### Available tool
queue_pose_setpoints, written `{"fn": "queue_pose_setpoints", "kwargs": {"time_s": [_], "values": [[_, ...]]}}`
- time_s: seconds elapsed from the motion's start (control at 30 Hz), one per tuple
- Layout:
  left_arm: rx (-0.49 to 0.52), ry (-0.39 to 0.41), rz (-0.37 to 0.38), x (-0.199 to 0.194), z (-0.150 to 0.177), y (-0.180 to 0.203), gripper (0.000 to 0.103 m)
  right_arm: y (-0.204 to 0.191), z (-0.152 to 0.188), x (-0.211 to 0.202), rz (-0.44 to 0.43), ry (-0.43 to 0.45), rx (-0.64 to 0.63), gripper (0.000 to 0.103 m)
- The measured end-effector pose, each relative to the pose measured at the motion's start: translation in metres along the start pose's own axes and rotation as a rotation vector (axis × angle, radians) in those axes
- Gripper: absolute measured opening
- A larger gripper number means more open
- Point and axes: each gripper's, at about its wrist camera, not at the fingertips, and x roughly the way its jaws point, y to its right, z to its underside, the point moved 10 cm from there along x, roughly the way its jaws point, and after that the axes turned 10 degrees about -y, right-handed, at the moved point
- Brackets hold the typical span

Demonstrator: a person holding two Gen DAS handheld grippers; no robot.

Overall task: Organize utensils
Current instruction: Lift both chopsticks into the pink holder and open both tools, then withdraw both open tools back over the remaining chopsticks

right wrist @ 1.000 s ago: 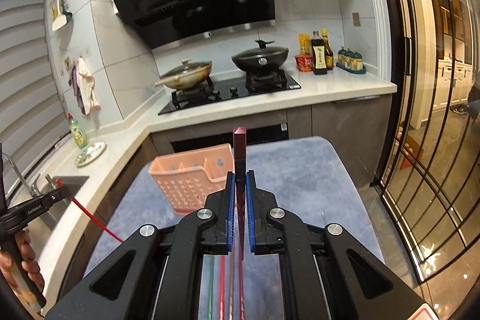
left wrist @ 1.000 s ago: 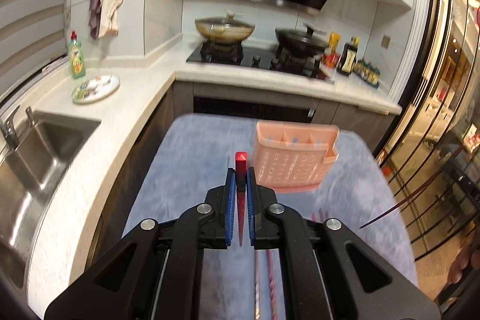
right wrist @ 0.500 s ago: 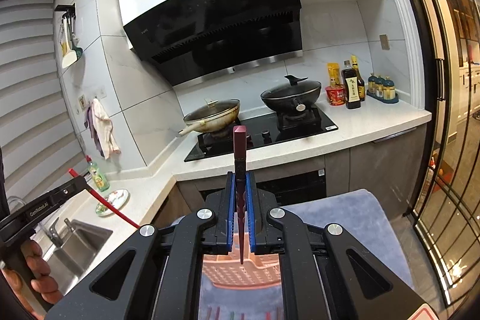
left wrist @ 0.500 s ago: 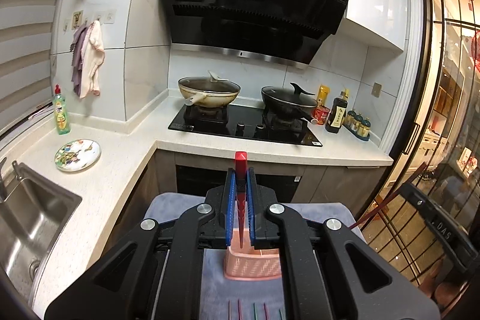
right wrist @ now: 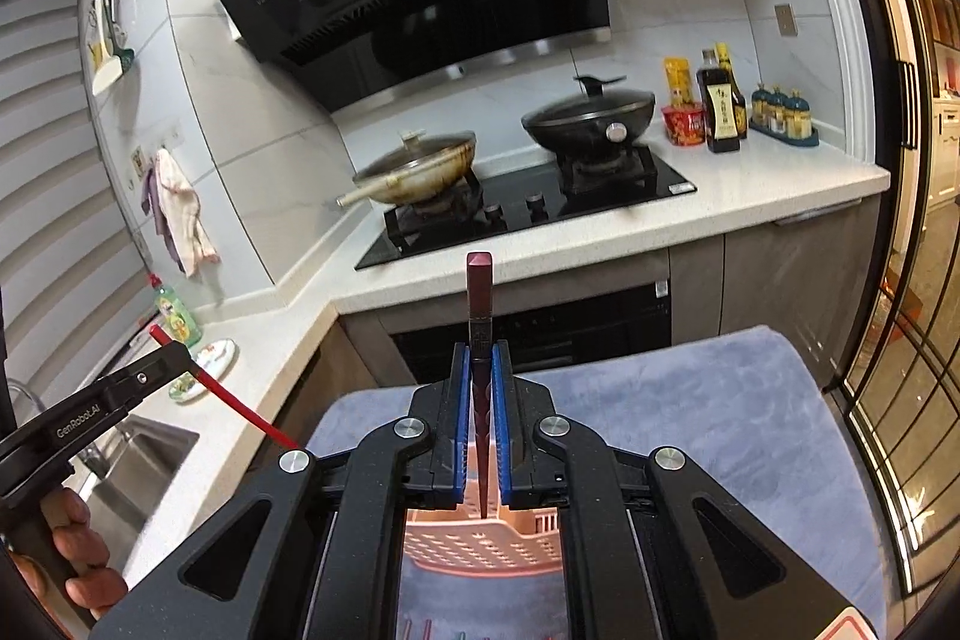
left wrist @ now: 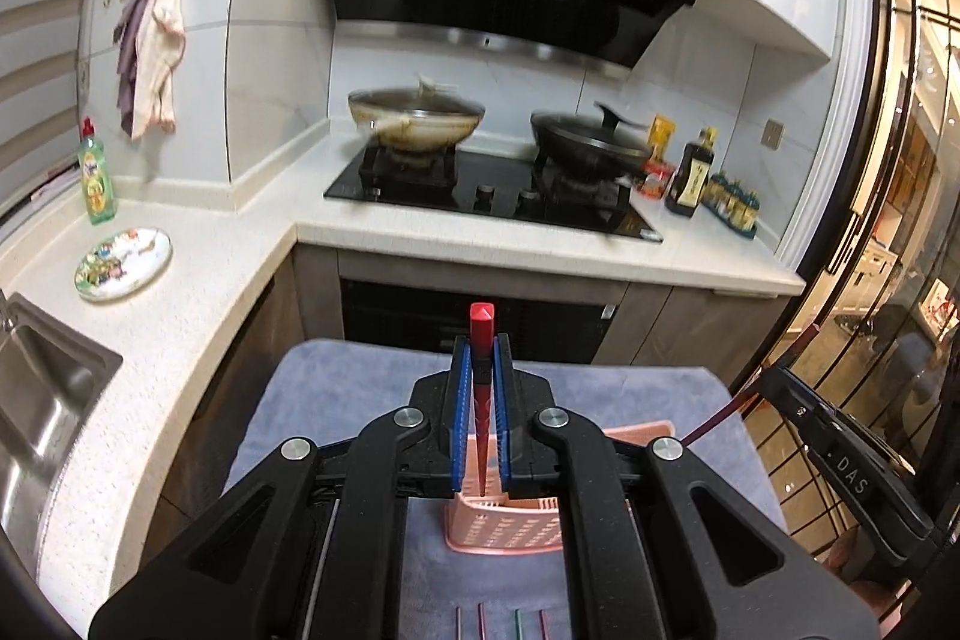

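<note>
The left gripper (left wrist: 480, 436) is squeezed shut on a bright red plastic chopstick (left wrist: 481, 340). The chopstick stands up between the blue pads with its thin tip pointing down. The right gripper (right wrist: 480, 436) is squeezed shut the same way on a dark red plastic chopstick (right wrist: 479, 304).

Just under both tips sits the pink plastic basket with little holes (left wrist: 510, 526). It rests on the soft grey-blue cloth (left wrist: 336, 400) that covers the counter.

A second ago the basket was out in front of both grippers, off to one side. Now both have swung in over the basket, and each tip hangs right above it. So the two chopsticks look about ready to go into the basket.

More thin coloured sticks (left wrist: 501, 622) lie on the cloth on the near side of the basket, not yet put away.
</note>
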Motion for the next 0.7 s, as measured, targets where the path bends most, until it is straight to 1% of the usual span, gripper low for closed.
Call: {"fn": "queue_pose_setpoints", "kwargs": {"time_s": [0.07,0.2,0.3,0.43,0.53,0.57,0.7], "values": [[-0.009,-0.021,-0.002,0.009,0.006,-0.002,0.007,0.004,0.005,0.01,0.007,-0.019,0.002,0.007],[-0.01,-0.056,-0.013,0.021,0.015,-0.004,0.007,0.008,0.01,0.016,0.015,-0.037,0.007,0.007],[-0.028,-0.074,-0.023,0.025,0.021,-0.01,0.007,0.01,0.007,0.011,0.018,-0.021,0.014,0.01],[-0.042,-0.075,-0.016,0.02,0.025,-0.014,0.008,0.01,0.005,-0.001,0.019,-0.005,0.012,0.011],[-0.048,-0.071,-0.017,0.013,0.026,-0.016,0.011,0.01,0.005,-0.014,0.013,0.007,0.013,0.011],[-0.048,-0.068,-0.019,0.009,0.028,-0.017,0.014,0.01,0.007,-0.019,0.011,0.01,0.013,0.011],[-0.055,-0.062,-0.022,-0.009,0.036,-0.022,0.016,0.01,0.02,-0.038,0.008,0.009,0.005,0.011]]}}
